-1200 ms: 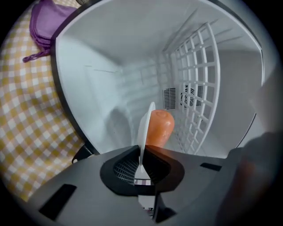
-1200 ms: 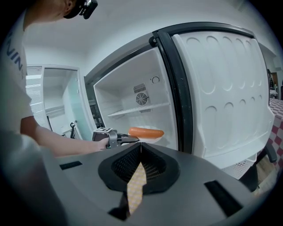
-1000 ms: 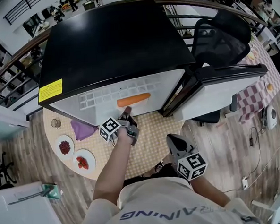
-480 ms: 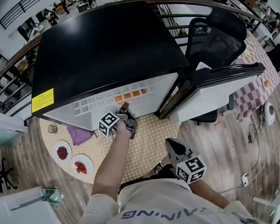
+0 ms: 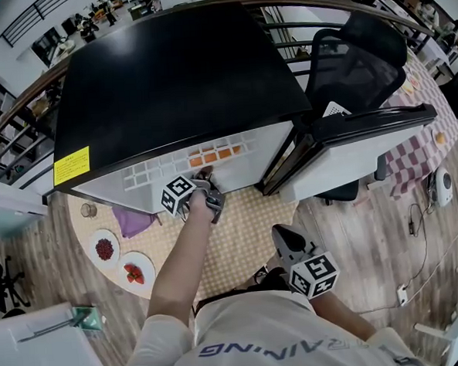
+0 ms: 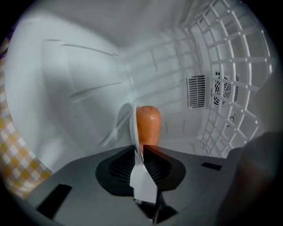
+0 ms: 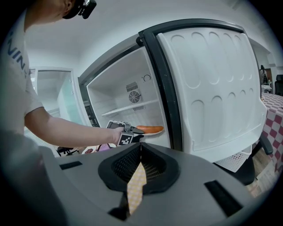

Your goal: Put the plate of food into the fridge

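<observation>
My left claw (image 6: 140,148) is opening with the plate (image 6: 132,128) rim between its jaws. The plate, holding a carrot (image 6: 148,126), is inside the fridge (image 5: 176,81). My right claw (image 7: 140,145) is closed and empty. I can't read the fridge's yellow label (image 5: 72,165).

This looks like an open-plan office with one corner staged as a kitchen, not a home; a black-topped fridge (image 5: 177,89) stands with its door open right beside a black mesh office chair (image 5: 353,66); a curved handrail on dark bars (image 5: 23,113) runs behind it, and beyond the rail workstations with people at them (image 5: 117,3) show far off; the wood-plank floor (image 5: 371,231) has loose cables (image 5: 412,223) trailing over it; a round desk (image 5: 240,239) under a yellow checked cloth carries small plates of red fruit (image 5: 104,246); a second desk in red-and-white check (image 5: 413,159) stands at the right.
</observation>
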